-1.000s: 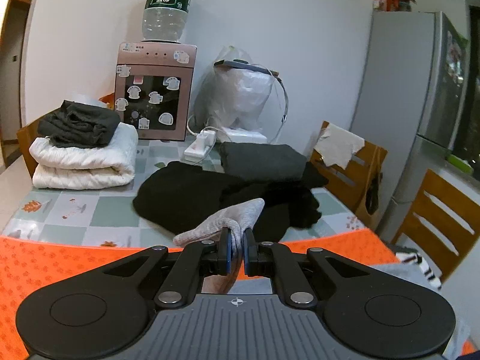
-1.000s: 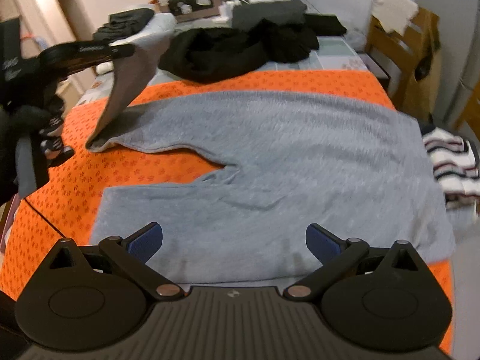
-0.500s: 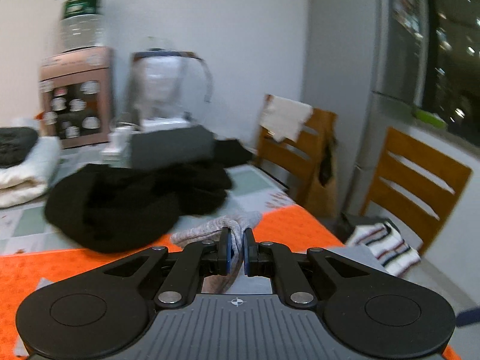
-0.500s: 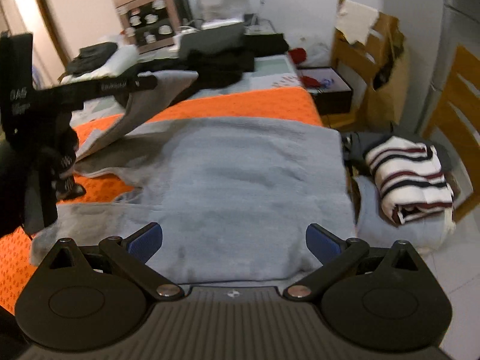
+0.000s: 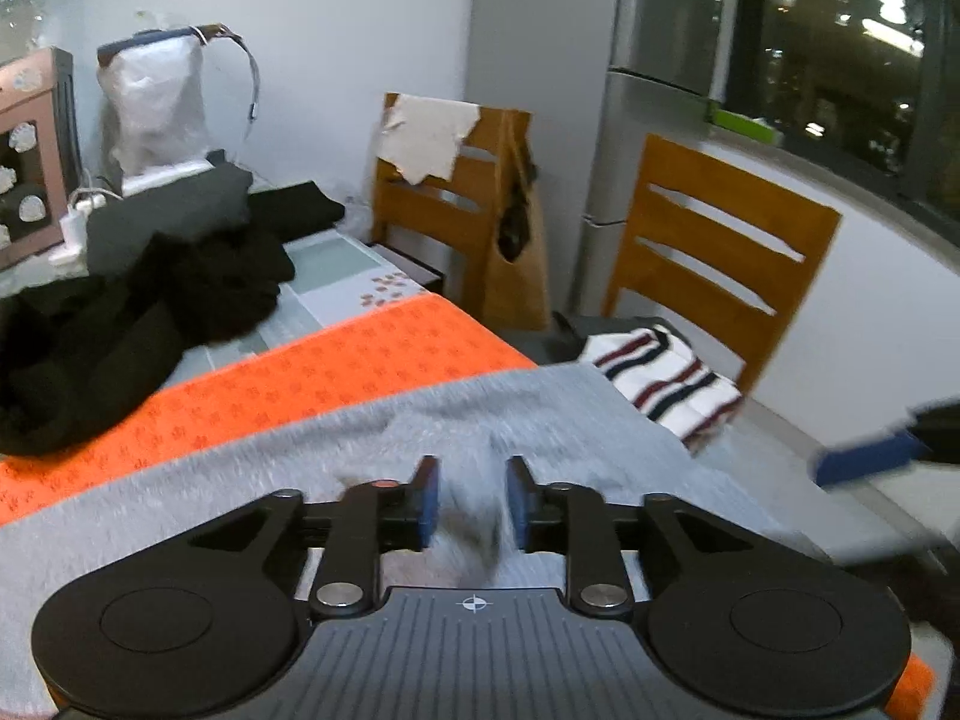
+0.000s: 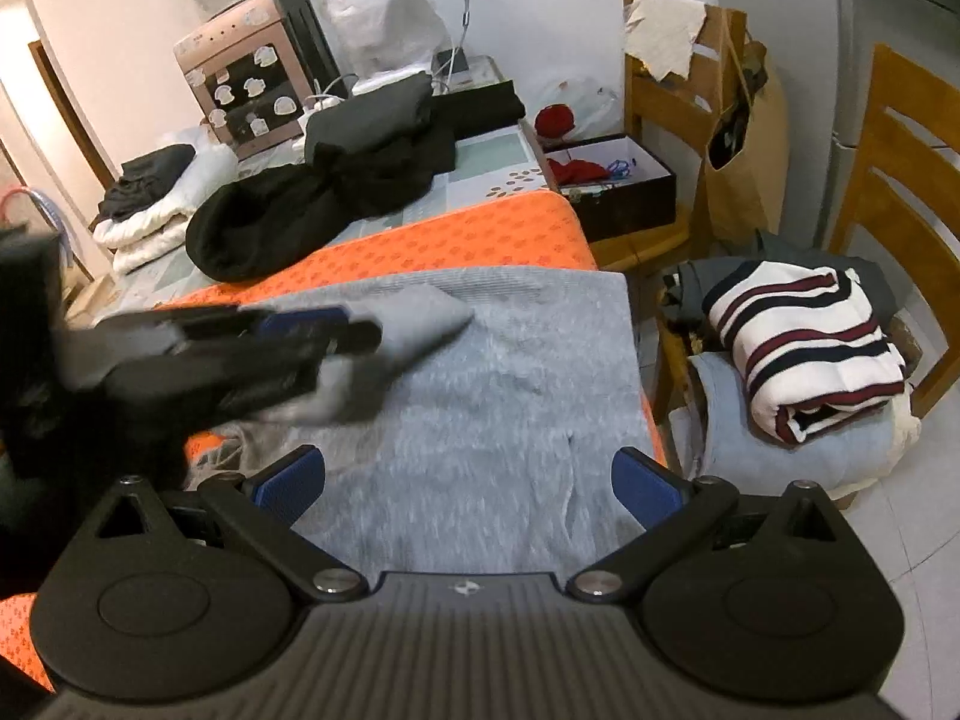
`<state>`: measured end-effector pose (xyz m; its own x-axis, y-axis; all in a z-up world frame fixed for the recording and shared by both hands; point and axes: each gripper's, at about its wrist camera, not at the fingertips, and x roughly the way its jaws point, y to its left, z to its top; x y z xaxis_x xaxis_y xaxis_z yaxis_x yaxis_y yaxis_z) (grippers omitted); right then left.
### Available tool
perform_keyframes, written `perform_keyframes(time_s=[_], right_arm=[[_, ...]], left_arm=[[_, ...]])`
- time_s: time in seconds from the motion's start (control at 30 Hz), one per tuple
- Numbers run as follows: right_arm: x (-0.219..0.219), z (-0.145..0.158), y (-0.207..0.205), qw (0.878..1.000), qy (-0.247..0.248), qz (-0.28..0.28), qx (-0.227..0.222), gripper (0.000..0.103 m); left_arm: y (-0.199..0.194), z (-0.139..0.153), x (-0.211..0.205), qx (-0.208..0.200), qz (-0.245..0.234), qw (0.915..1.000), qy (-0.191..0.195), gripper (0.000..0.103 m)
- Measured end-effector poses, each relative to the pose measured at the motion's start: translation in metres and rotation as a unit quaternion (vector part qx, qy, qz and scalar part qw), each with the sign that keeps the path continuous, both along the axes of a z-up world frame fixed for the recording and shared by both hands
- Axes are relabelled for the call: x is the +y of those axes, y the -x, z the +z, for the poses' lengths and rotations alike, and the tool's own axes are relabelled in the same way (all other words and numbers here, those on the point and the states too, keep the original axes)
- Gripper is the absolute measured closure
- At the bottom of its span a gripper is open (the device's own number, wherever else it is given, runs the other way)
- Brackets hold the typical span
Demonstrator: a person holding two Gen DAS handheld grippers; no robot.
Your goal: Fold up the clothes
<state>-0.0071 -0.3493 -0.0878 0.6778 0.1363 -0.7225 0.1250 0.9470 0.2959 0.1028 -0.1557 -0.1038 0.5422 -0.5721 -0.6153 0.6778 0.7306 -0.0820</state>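
A grey sweater (image 6: 510, 408) lies spread on the orange mat (image 6: 480, 234), its hem at the table's right edge. One sleeve (image 6: 426, 318) is folded across the body, with its cuff resting on the chest. In the right wrist view my left gripper (image 6: 336, 330) hovers blurred just left of that cuff. Seen from the left wrist, my left gripper (image 5: 472, 504) has its jaws apart with loose grey cloth between the blue pads. My right gripper (image 6: 468, 480) is wide open over the sweater's near edge, holding nothing. One of its blue fingertips (image 5: 870, 456) shows at the right of the left wrist view.
A heap of black clothes (image 6: 312, 210) lies behind the mat. Folded white bedding (image 6: 156, 222) sits far left by a water dispenser (image 6: 252, 72). A folded striped sweater (image 6: 810, 348) rests on a wooden chair (image 5: 720, 252) at the right. An open box (image 6: 612, 180) stands beyond the table.
My left gripper carried the sleeve rightward across the sweater and down, then parted its jaws, so the cuff now lies on the body. The right gripper shifted right and stayed open.
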Motion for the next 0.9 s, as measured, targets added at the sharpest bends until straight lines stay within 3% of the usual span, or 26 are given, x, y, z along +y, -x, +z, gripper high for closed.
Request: perform_keyframes(time_s=[0.13, 0.27, 0.53, 0.63, 0.7, 0.73, 0.77, 0.9], right_arm=[[0.007, 0.004, -0.025, 1.000, 0.002, 0.025, -0.003, 0.002], [0.025, 0.007, -0.055, 0.998, 0.015, 0.064, -0.008, 0.014], [0.076, -0.011, -0.112, 0.984, 0.084, 0.155, 0.000, 0.034], [0.093, -0.025, -0.129, 0.976, 0.122, 0.180, 0.010, 0.047], [0.098, -0.033, -0.136, 0.971, 0.142, 0.189, 0.016, 0.077], [0.098, -0.035, -0.137, 0.970, 0.150, 0.190, 0.017, 0.085], [0.095, -0.035, -0.137, 0.971, 0.153, 0.185, 0.014, 0.089], [0.065, -0.015, -0.124, 0.982, 0.139, 0.126, -0.011, 0.090]], left_arm=[[0.010, 0.005, 0.039, 0.013, 0.022, 0.9997, 0.002, 0.062], [0.020, 0.009, 0.078, 0.026, 0.043, 0.9987, 0.003, 0.061], [0.028, 0.017, 0.162, 0.055, 0.165, 0.9847, 0.006, 0.059], [0.029, 0.016, 0.184, 0.056, 0.195, 0.9791, 0.001, 0.059], [0.029, 0.015, 0.196, 0.055, 0.212, 0.9757, -0.003, 0.059], [0.028, 0.015, 0.201, 0.054, 0.218, 0.9744, -0.006, 0.059], [0.027, 0.014, 0.205, 0.053, 0.224, 0.9731, -0.008, 0.059], [0.024, 0.009, 0.221, 0.050, 0.245, 0.9682, -0.018, 0.059]])
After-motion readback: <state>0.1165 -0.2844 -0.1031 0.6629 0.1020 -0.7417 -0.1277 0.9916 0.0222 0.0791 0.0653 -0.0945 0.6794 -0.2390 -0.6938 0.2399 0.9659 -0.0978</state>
